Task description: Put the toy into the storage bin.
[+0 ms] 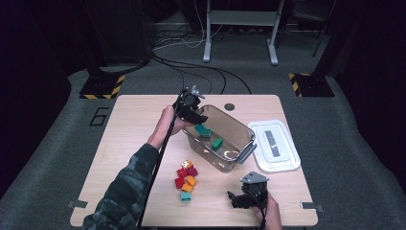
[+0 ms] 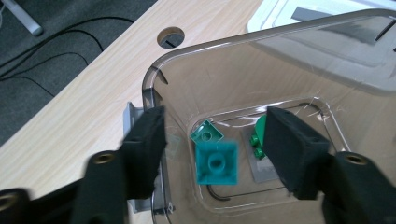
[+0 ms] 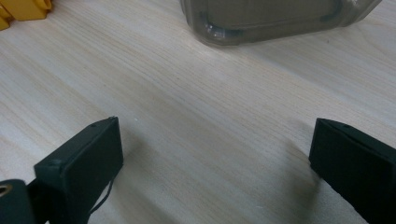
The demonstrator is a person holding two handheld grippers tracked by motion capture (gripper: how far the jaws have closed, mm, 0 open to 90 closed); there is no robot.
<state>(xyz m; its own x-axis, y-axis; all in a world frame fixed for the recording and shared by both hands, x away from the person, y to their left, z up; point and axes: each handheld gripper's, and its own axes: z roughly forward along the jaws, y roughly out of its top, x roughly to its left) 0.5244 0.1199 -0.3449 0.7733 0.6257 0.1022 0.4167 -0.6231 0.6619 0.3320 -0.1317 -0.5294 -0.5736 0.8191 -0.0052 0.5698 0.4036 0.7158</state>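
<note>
Over the clear plastic bin [image 1: 225, 139], my left fingers [image 2: 212, 135] stood half-spread, gripping nothing; a teal brick [image 2: 216, 163] lay between them, apparently loose, while my right fingers [image 3: 210, 158] rested wide open, empty, above the tabletop [image 3: 196, 107].

Your left tool [image 1: 197, 115] is stretched forward on a sleeved forearm and angled downward, its jaws parted and pressing on nothing. Your right tool [image 1: 238, 199] sits low near you, its jaws spread wide.
</note>
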